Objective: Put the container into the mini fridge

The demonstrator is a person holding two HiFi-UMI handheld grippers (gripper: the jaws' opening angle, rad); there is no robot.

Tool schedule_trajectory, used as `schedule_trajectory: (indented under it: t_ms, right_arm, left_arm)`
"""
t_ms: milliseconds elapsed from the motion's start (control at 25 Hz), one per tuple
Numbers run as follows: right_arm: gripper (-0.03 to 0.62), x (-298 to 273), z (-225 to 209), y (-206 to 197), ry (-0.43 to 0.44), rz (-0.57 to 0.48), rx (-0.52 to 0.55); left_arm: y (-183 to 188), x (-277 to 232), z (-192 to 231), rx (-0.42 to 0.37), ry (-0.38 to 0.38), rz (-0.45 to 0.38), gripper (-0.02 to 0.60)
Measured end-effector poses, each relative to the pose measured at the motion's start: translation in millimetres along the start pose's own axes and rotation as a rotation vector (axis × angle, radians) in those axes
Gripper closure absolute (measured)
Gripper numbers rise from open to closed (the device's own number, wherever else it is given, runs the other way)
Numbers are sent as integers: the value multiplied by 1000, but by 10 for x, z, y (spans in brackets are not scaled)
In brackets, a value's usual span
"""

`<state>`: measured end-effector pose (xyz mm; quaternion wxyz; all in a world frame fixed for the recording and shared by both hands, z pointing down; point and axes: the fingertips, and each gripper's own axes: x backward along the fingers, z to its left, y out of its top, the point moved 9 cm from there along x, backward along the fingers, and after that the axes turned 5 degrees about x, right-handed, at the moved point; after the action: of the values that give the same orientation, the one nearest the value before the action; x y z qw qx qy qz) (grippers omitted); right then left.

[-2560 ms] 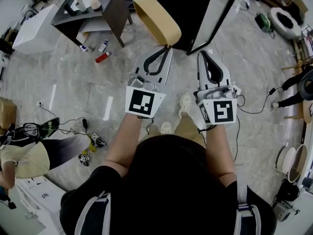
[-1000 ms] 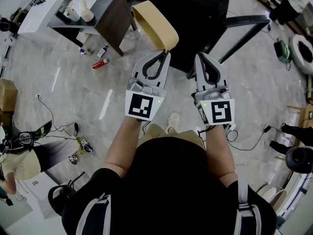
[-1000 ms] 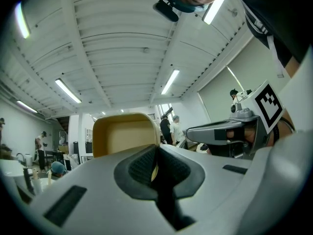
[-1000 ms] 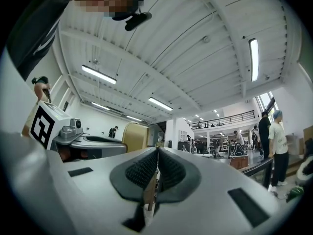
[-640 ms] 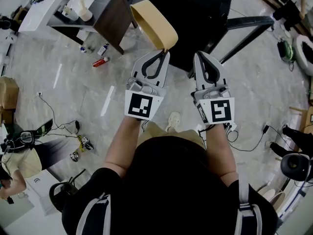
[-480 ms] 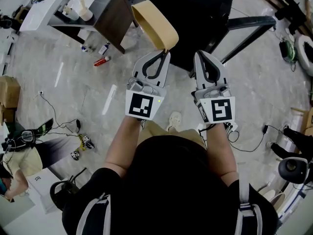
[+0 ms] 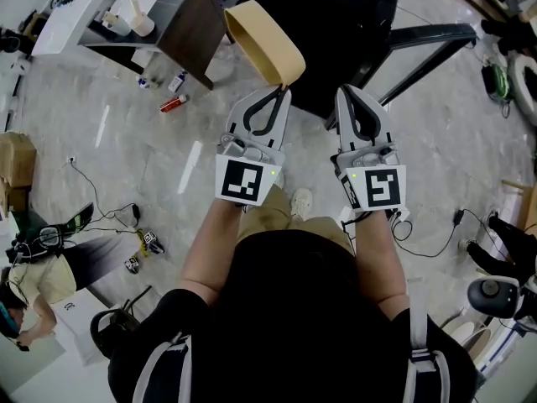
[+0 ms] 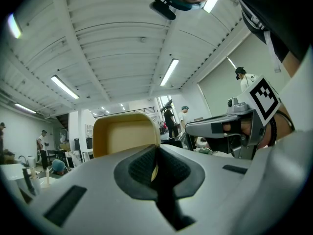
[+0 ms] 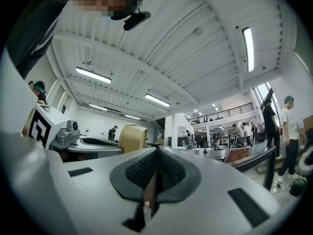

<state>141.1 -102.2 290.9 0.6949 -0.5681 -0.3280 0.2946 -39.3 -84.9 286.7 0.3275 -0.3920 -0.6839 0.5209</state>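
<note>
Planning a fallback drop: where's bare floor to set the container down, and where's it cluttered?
Bare marble floor between the dark table and the left gripper, and between the open fridge door and the right gripper. Crowded: bottles by the table's foot, cables at lower left.

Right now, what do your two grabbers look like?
The left gripper and right gripper match: light grey shells tapering to a tip, black ribbed pads inside, and a white cube at the back with black square markers and a small green light. The person wears a black short-sleeved top.
</note>
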Motion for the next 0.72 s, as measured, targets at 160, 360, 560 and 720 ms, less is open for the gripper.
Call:
schedule_trajectory:
  t_ms: [160, 360, 560, 720]
  right_arm:
    - [557, 13, -83, -52, -36, 9, -13]
    - [557, 7, -124, -113, -66, 18, -26]
    - [557, -105, -211, -224, -76, 41, -25]
    - [557, -179, -315, -341, -99, 70, -41]
  left_arm:
    - [-46, -54, 31, 3, -16, 8, 554]
    - [-150, -184, 35, -2, -60, 36, 554]
    - [-333, -344, 79, -13, -98, 92, 554]
    - [-470, -489, 71, -67, -141, 166, 554]
